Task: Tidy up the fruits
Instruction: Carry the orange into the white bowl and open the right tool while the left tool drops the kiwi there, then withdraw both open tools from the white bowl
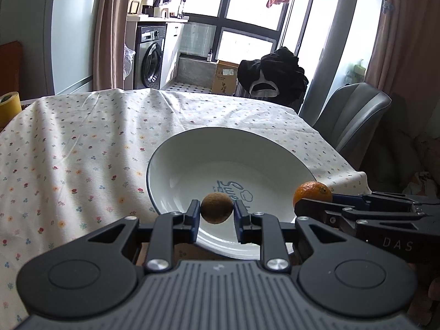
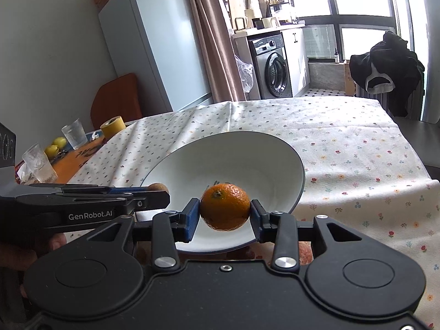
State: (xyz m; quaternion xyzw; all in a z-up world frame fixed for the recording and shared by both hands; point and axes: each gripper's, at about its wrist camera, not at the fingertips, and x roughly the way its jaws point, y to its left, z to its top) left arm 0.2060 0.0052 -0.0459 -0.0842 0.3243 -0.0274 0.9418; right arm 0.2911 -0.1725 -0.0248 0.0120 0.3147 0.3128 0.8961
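Observation:
A brown kiwi (image 1: pixel 216 207) is held between the blue pads of my left gripper (image 1: pixel 216 209), above the near rim of a white bowl (image 1: pixel 192 148). The right gripper (image 2: pixel 225 210) is shut on an orange (image 2: pixel 225 206) over the same bowl (image 2: pixel 247 148). In the left wrist view the orange (image 1: pixel 312 191) and the right gripper's black fingers (image 1: pixel 324 206) show at the bowl's right edge. In the right wrist view the left gripper (image 2: pixel 154 192) comes in from the left with the kiwi (image 2: pixel 158 187) just visible. The bowl is empty, with blue lettering on its bottom.
The bowl stands on a floral tablecloth (image 1: pixel 82 143). At the table's far left are a roll of yellow tape (image 2: pixel 111 128), two glasses (image 2: pixel 74 136), and yellow fruits (image 2: pixel 56 144). A grey chair (image 1: pixel 354 112) stands to the right, with dark clothes (image 1: pixel 275 74) over another chair behind the table.

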